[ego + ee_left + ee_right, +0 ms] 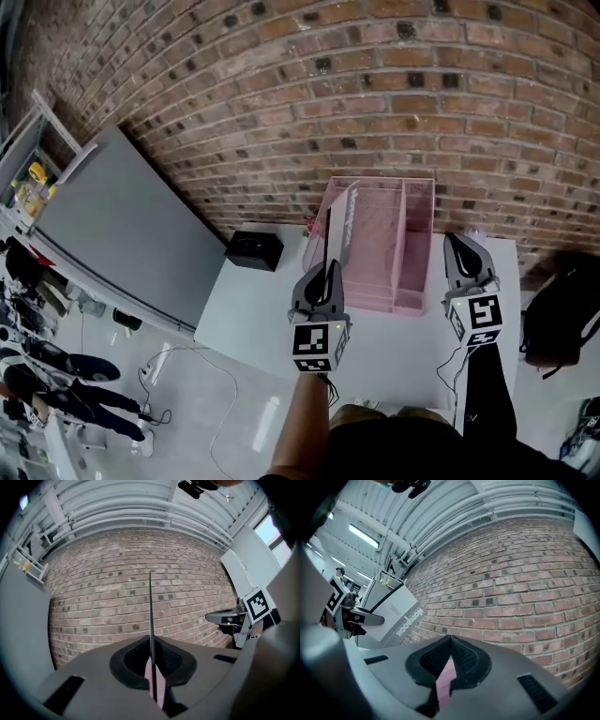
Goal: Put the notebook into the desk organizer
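My left gripper (327, 269) is shut on the lower edge of the notebook (341, 223), which stands upright over the left end of the pink mesh desk organizer (419, 202). In the left gripper view the notebook (150, 616) shows edge-on as a thin dark line rising from between the shut jaws of my left gripper (151, 640). From the right gripper view I see its pale cover (393, 613) with printed lettering. My right gripper (457, 242) hovers by the organizer's right side, shut and holding nothing. It also shows in the left gripper view, where my right gripper (225, 617) sits at the right.
The organizer stands on a white table (272, 319) against a brick wall (375, 103). A small black box (254, 249) sits at the table's far left corner. A large grey panel (122, 234) leans to the left. A black bag (562, 314) lies to the right of the table.
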{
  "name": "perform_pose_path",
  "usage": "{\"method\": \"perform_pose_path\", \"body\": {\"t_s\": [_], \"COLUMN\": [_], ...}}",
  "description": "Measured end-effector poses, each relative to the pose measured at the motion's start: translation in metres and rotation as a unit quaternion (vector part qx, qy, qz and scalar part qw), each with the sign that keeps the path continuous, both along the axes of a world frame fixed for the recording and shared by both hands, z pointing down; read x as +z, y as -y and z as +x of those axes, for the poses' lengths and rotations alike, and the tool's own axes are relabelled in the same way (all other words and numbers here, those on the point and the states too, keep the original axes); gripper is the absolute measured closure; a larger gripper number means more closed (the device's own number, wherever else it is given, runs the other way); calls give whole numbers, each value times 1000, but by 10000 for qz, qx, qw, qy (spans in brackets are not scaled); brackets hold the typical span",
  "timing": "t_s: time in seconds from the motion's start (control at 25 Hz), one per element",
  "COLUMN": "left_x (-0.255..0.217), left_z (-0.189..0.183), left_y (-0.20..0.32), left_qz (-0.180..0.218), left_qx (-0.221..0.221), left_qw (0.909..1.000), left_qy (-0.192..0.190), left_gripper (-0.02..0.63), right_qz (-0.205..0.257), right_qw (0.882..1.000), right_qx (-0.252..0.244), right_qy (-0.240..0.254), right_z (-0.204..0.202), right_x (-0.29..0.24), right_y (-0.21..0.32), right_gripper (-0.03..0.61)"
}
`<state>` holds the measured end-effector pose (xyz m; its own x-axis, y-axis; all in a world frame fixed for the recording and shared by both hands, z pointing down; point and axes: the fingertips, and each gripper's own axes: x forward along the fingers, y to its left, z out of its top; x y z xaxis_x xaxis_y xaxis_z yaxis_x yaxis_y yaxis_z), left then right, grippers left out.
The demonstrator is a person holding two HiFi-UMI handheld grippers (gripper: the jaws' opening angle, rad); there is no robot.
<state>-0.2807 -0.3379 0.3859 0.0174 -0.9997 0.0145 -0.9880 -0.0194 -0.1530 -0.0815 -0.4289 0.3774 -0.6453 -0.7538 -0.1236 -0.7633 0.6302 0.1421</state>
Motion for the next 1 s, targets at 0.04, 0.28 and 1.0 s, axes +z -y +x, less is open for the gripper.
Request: {"method": "perform_pose_path", "body": {"t_s": [0.04,0.28,1.0], "left_x": [1,8,75], "left_z": [-2,-3,8], "left_y": [8,53,114], "left_qz": [-24,-141,-2075], "left_qx": [98,742,2096], "left_qw": [9999,9971,9352], "left_qy": [-6,-68,-1962], "left_gripper": [594,594,594], "right_qz": [-15,-107,-345], "right_qw": [10000,9981,9867], "right_qx": [84,587,1411], "right_qy": [-18,-183,-734], "right_z": [-2,-9,-13], "right_x": [2,11,32], "right_y": [4,22,37], "right_gripper": [557,557,557]}}
